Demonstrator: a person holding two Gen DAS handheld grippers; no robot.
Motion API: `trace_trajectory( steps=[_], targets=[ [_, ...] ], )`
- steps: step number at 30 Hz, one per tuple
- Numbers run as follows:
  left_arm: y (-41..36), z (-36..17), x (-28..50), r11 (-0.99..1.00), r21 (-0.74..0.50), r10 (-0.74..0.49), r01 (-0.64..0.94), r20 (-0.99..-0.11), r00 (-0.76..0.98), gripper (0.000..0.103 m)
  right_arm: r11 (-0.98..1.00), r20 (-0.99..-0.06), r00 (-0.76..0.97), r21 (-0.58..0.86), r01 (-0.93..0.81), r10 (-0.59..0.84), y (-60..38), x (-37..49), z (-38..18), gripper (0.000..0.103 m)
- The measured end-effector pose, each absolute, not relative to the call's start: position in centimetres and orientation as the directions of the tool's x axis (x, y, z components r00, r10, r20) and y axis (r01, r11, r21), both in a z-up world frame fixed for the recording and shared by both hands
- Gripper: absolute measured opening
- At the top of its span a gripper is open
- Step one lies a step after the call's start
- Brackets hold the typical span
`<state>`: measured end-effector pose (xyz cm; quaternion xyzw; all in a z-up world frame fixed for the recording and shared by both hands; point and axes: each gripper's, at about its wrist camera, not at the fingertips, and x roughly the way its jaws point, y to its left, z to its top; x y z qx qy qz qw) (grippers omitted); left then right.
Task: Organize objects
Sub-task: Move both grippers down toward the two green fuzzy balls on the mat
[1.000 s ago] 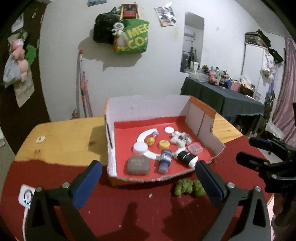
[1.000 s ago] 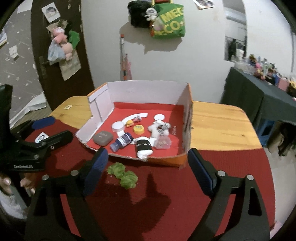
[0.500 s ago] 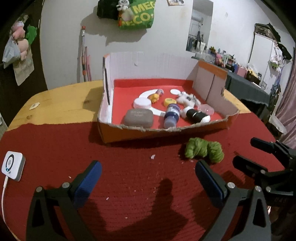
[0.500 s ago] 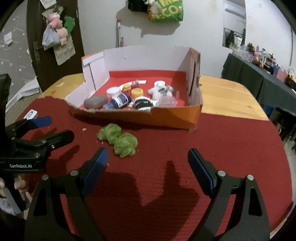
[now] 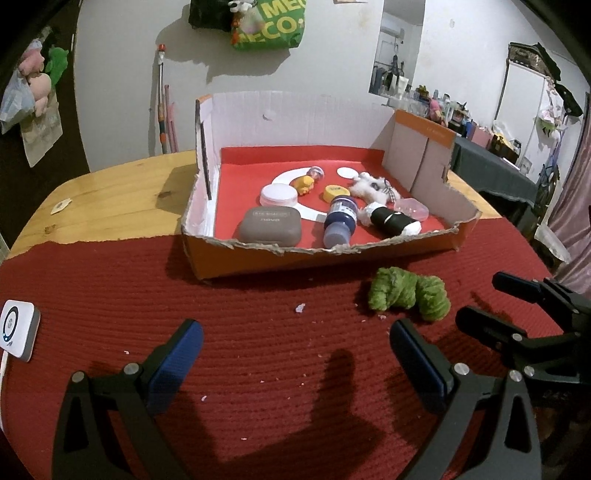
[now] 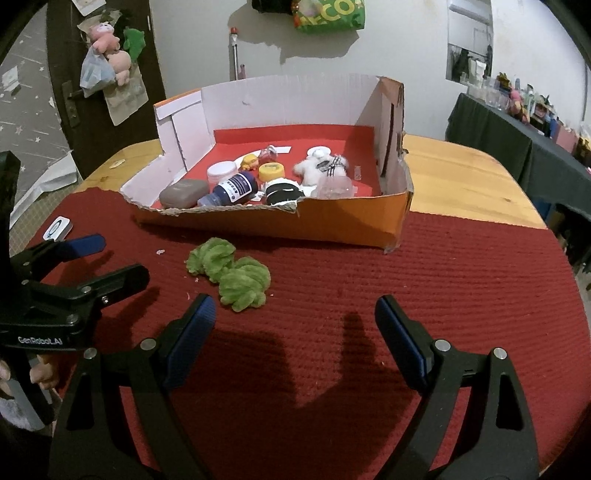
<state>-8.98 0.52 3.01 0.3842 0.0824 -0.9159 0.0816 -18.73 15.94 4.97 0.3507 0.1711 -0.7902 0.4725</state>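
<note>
In the left wrist view, a white wall with a green bag point(image 5: 271, 27) fills the top, and a wooden desk point(image 5: 110, 192) with a red mat point(image 5: 258, 350) fills the bottom, where the left gripper point(image 5: 295, 354) has its jaws wide with nothing in them, and the fuzzy green toy point(image 5: 408, 297) lies right of the middle, just in front of the cardboard box point(image 5: 321, 258). In the right wrist view, the right gripper point(image 6: 295, 328) also has wide, empty jaws, and the toy point(image 6: 229, 273) sits a little left of the middle. To do it well, I think one gripper should come down over the soft toy, squeeze its middle, and lift it over the box's torn front edge.
</note>
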Motion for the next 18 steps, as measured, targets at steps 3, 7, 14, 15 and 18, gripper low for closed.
trace_trajectory(
  steps=[3, 7, 14, 15, 18],
  targets=[
    [0.4, 2.9, -9.0, -0.973, -0.09, -0.083, 0.212, -0.72, -0.689, 0.103, -0.49, -0.722, -0.298, 0.065, 0.869, -0.625, 15.7, -18.9, 4.9, 0.089],
    [0.1, 2.9, -8.9, -0.972, -0.097, -0.08, 0.215, -0.723, -0.686, 0.103, -0.471, -0.741, -0.264, 0.08, 0.878, -0.618, 15.0, -19.1, 4.6, 0.089],
    [-0.7, 2.8, -8.8, -0.97, -0.106, -0.075, 0.22, -0.73, -0.68, 0.103, -0.449, -0.769, -0.285, 0.004, 0.893, -0.573, 12.9, -19.1, 4.0, 0.089],
    [-0.8, 2.8, -8.9, -0.97, -0.107, -0.074, 0.22, -0.732, -0.678, 0.103, -0.441, -0.774, -0.288, -0.012, 0.897, -0.564, 12.6, -19.1, 3.9, 0.089],
    [-0.9, 2.6, -9.2, -0.97, -0.111, -0.066, 0.217, -0.739, -0.671, 0.103, -0.432, -0.784, -0.296, -0.04, 0.901, -0.545, 12.1, -19.2, 3.4, 0.089]
  ],
)
